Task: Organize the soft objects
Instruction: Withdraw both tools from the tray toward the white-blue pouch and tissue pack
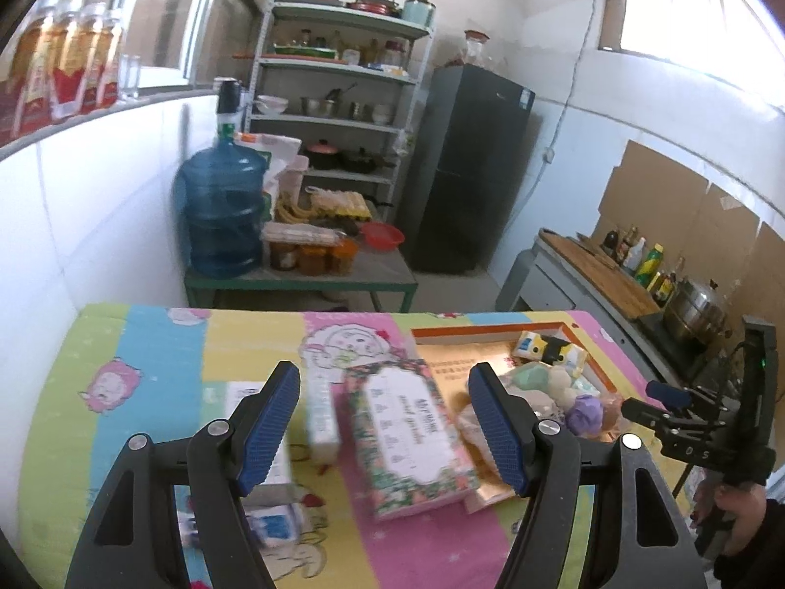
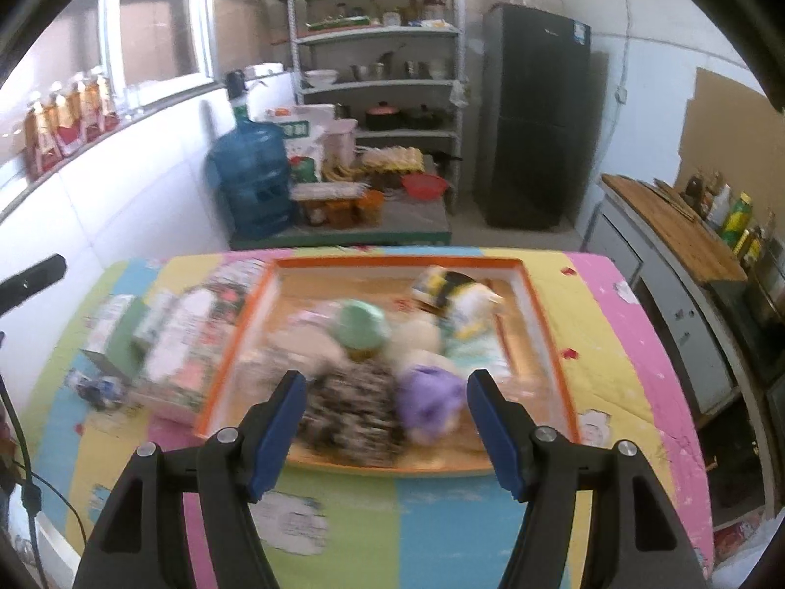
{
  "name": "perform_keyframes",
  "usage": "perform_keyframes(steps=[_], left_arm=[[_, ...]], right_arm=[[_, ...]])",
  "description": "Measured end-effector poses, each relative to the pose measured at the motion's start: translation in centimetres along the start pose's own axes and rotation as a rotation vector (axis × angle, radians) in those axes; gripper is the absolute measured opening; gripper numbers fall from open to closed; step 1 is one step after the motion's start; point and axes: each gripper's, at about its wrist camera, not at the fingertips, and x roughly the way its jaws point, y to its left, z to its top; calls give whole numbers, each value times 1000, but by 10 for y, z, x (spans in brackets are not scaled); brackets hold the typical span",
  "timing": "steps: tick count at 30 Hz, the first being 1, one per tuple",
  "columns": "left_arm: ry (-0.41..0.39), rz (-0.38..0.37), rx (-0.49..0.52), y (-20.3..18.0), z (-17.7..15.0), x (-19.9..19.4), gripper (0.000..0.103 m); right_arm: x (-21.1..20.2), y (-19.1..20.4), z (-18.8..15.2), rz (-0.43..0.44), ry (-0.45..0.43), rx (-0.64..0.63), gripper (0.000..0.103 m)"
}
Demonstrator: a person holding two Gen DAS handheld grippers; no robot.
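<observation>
**Soft things piled in orange tray, both tongs spread and empty**

The left tongs [image 1: 385,429] were seen spread wide w/ nothing between the blue pads, held above a floral box [image 1: 414,437] that lay on the table [image 1: 147,343], which was covered by a cartoon-print cloth. A narrow white carton [image 1: 321,414] was found just beside the box, on its left. The right tongs [image 2: 387,429] were likewise spread, nothing pinched, held over the near edge of the orange-rimmed tray [image 2: 539,314].

Inside the tray a heap of soft objects was seen: a dark speckled piece [image 2: 355,407] at the front, a purple one [image 2: 431,400] touching it on the right, a green round one [image 2: 360,326] behind, cream ones next to that. Tissue packs [image 2: 461,294] were seen towards the tray's back right. The right view was blurred, so finer detail couldn't be told. In the left view the right tongs' frame was seen gripped by a hand [image 1: 736,510] at the pic's right edge.
</observation>
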Motion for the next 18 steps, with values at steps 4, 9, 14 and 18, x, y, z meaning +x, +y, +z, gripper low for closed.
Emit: perform_keyframes(steps=[4,9,14,18], left_arm=[[-22,18,-20,27,-1,-22,73],[-40,44,-43,63,-8,-46,73],[-31,59,-56,100,-17,-59,73],[4,44,-60,123,-28,-59,73]], right_arm=[[-9,41,6,36,-27,-36,68],[-18,91,11,77,-48,-90,68],[-23,133,10,109,-55,-119,68],[-24,167,7,127,-50,-144,68]])
